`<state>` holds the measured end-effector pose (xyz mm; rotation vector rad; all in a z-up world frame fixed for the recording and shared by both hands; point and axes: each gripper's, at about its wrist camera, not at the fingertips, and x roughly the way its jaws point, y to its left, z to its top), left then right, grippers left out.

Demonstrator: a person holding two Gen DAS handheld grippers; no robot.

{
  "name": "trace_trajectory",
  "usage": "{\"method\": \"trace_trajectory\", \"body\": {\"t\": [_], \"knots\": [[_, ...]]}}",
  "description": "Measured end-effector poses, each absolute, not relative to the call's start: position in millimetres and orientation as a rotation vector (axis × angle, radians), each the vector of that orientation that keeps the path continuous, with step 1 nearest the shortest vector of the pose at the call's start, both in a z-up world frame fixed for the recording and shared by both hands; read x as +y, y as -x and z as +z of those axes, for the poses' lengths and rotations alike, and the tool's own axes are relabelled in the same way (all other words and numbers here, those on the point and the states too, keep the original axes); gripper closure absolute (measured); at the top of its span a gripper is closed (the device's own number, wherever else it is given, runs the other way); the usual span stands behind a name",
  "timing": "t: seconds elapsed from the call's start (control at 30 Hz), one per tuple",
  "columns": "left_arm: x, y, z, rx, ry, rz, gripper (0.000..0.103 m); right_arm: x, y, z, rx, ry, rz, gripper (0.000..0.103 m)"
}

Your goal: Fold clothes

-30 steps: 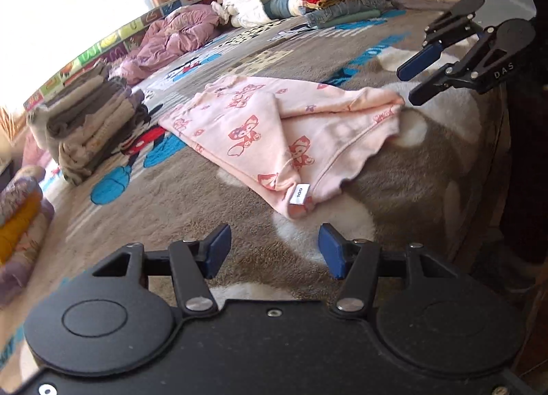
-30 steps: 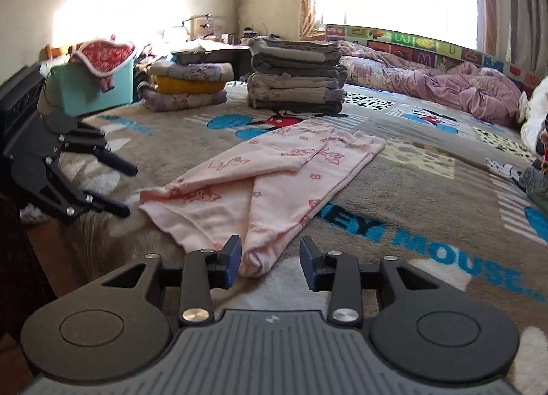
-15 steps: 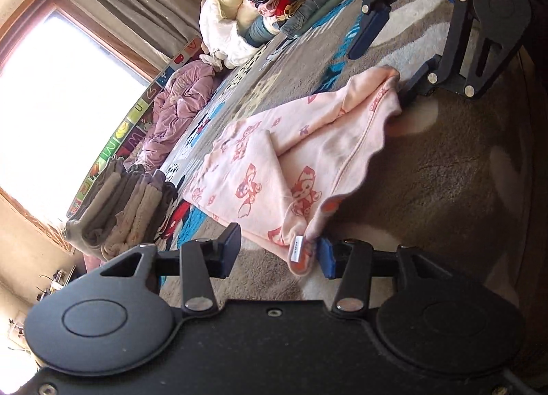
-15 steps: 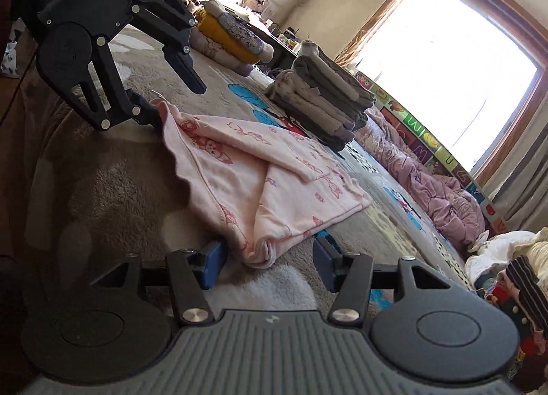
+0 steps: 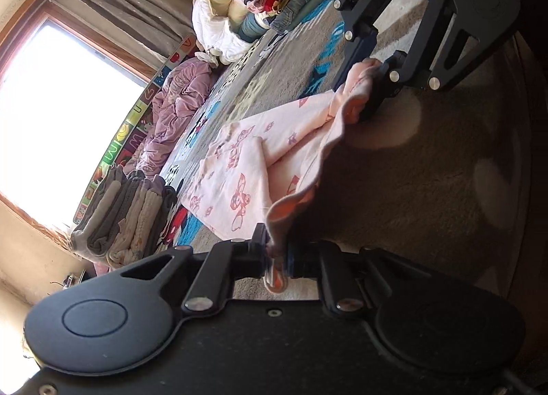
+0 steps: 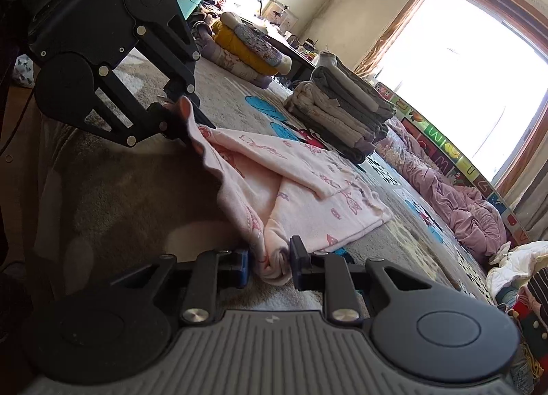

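Note:
A pink garment with a red animal print (image 5: 246,169) lies folded lengthwise on the grey cartoon blanket (image 5: 428,189). My left gripper (image 5: 276,256) is shut on one near corner of it. My right gripper (image 6: 269,263) is shut on the other near corner, a bunched fold of the garment (image 6: 308,189). Each gripper shows in the other's view: the right one (image 5: 359,87) and the left one (image 6: 178,114), both holding the wavy near edge lifted a little off the blanket.
A stack of folded grey and beige clothes (image 6: 346,111) stands beyond the garment. A crumpled purple cloth (image 6: 459,206) lies by the window. Mixed folded clothes (image 5: 274,1) sit at the far end, yellow and patterned piles (image 6: 246,46) at the left.
Both grippers have closed on the near corners of the pink garment and lifted its near edge off the blanket. Both have tilted and come lower and closer to the cloth.

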<state>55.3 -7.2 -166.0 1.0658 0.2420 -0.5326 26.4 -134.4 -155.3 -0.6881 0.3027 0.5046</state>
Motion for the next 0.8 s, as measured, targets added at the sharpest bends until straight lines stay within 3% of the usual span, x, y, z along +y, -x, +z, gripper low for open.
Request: {"method": "trace_trajectory", "body": {"t": [0.13,0.37,0.57,0.8], "knots": [[-1,-36,-144,0.277,-1.023,-0.594,0.094,-138,-2,-144,0.318,0.698,0.55,0.079],[31,-62,-91,0.263,-0.588,-0.678,0.093,-167,11,-95,0.23,0.511,0.569,0.079],[53,-128,-67,0.285,-0.211,-0.748,0.093,-200,-51,-70,0.209,0.139,0.591,0.079],[56,-203,-65,0.363,0.009,-0.798,0.093,-240,-150,-69,0.255,-0.228,0.616,0.082]]}}
